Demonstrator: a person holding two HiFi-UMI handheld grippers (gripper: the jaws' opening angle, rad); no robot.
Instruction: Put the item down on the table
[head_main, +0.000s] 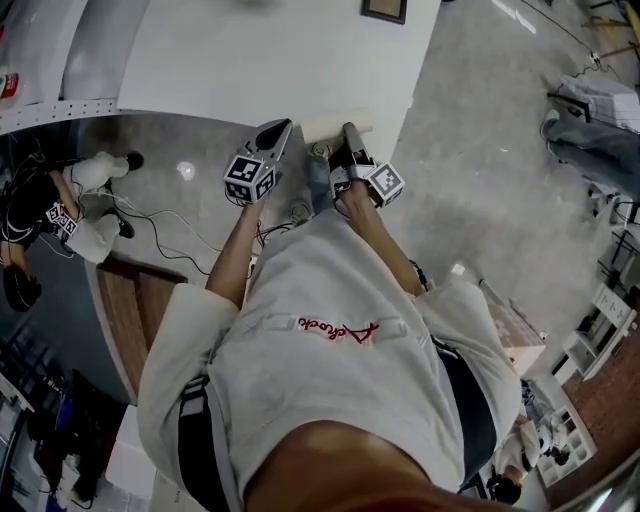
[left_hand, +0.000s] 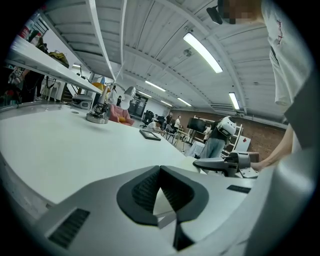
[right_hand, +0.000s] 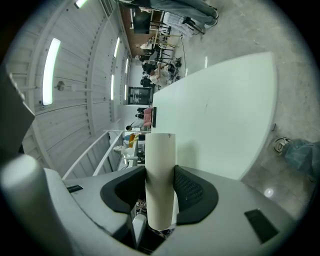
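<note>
A cream cardboard tube (right_hand: 160, 150) stands between the dark pads of my right gripper (right_hand: 160, 175), which is shut on its middle. In the head view the tube (head_main: 318, 126) lies crosswise right at the near edge of the white table (head_main: 250, 50), with the right gripper (head_main: 348, 135) behind it. My left gripper (head_main: 277, 128) hovers just to the left at the same edge. Its jaws (left_hand: 160, 172) meet at the tips with nothing between them. From the left gripper view the right gripper (left_hand: 225, 164) shows alongside, low over the table (left_hand: 65, 145).
A flat black frame (left_hand: 150, 135) and a round metal base (left_hand: 97, 117) lie far back on the table. Cables (head_main: 170, 225) and a wooden crate (head_main: 135, 310) are on the floor to my left. People and shelves stand in the distance.
</note>
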